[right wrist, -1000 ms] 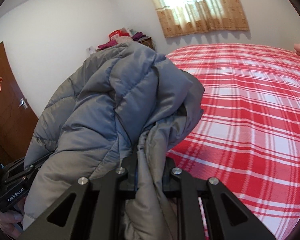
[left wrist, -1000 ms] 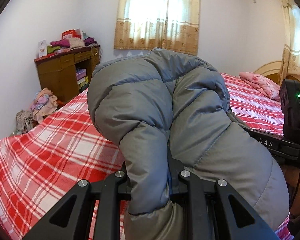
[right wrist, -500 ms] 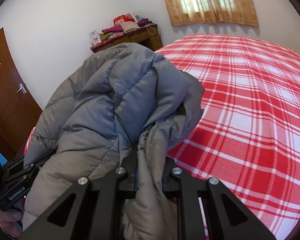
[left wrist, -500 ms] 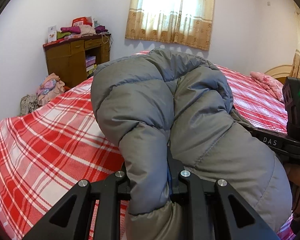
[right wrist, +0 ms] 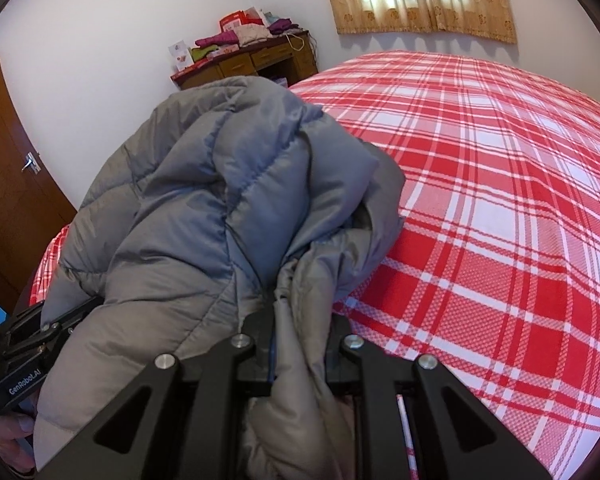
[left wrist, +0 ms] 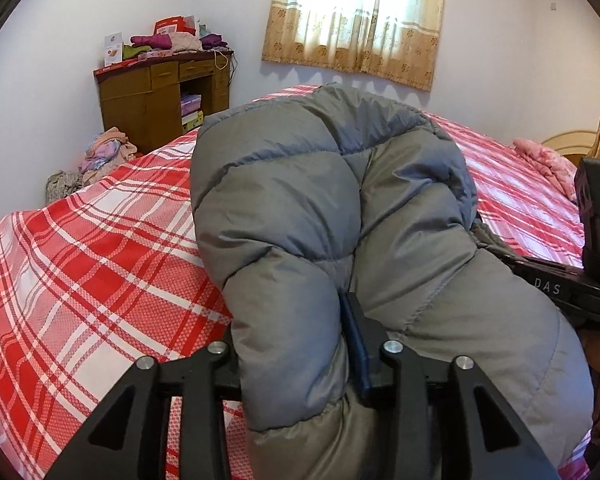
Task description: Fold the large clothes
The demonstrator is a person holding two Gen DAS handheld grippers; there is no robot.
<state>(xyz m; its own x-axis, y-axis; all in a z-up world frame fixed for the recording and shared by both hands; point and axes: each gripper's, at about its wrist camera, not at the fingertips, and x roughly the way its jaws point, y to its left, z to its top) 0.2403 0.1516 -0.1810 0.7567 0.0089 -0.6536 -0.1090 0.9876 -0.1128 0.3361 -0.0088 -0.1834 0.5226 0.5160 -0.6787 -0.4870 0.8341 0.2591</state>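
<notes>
Over the bed (left wrist: 80, 272), the jacket (left wrist: 340, 208) was lowered as the left gripper (left wrist: 296, 360) was just being loosened around it, signalling release, while the right gripper (right wrist: 300, 352) was kept pinched on its edge.

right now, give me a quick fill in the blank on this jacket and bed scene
1. The puffy jacket is ____ in colour.
2. The bed cover has a red and white ____ pattern.
3. The right gripper is shut on the ____.
4. Folded clothes lie on top of the wooden ____.

Missing words: grey; plaid; jacket; desk
</notes>
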